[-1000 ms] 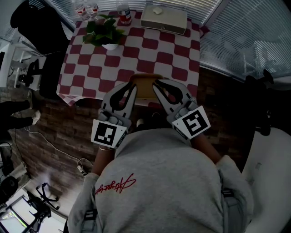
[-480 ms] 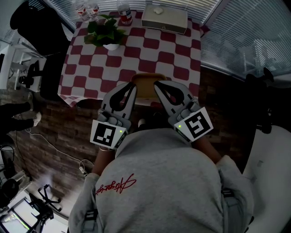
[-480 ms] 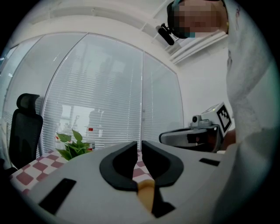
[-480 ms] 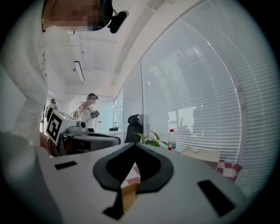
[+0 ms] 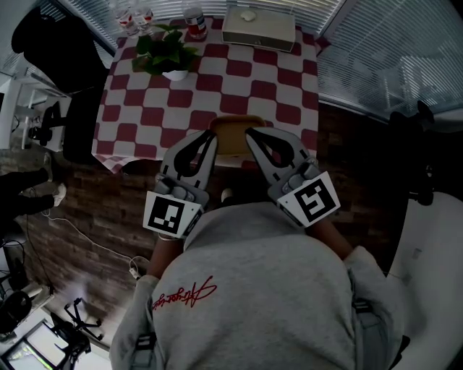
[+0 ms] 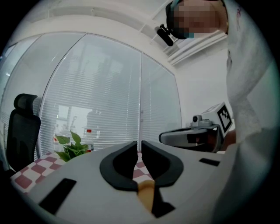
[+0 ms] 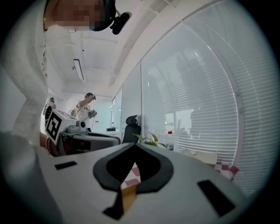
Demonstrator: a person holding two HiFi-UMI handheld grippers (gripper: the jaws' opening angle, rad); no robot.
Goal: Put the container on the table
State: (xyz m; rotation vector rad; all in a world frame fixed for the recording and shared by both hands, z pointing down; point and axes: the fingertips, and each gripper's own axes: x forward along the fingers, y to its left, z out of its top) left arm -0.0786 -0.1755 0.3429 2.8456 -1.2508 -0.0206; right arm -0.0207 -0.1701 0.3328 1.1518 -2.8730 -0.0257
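My left claw (image 6: pixel 140 145) is closed: its two dark jaws run together with only a hairline slit at the tips, and I see nothing pinched there. My right claw (image 7: pixel 133 144) is closed as well, its tips meeting in a point. Low in the hollow behind each pair of tips a strip of tan shows, which is the container (image 5: pixel 233 139). From my head view it lies at the centre of the frame, between the two claw tips, at the near edge of the red-and-white checked table (image 5: pixel 246 79). I cannot tell whether either tip touches it. Just below centre sit the left marker cube (image 5: pixel 172 214) and the right marker cube (image 5: pixel 312 201), and my grey sweatshirt (image 5: pixel 246 289) fills the bottom of the frame. At the top, on the far end of the table, stand a potted plant (image 5: pixel 165 52), a bottle (image 5: pixel 192 16) and a pale box (image 5: pixel 259 27). Blinds (image 5: pixel 391 50) cross the upper right and a black office chair (image 5: pixel 51 43) fills the upper left. Compared with a second ago, both claws and the container keep their place at centre. The table and the things on it have slid slightly towards the top edge, which now cuts the bottle. The small green lights that glowed by each cube half a second ago are out.
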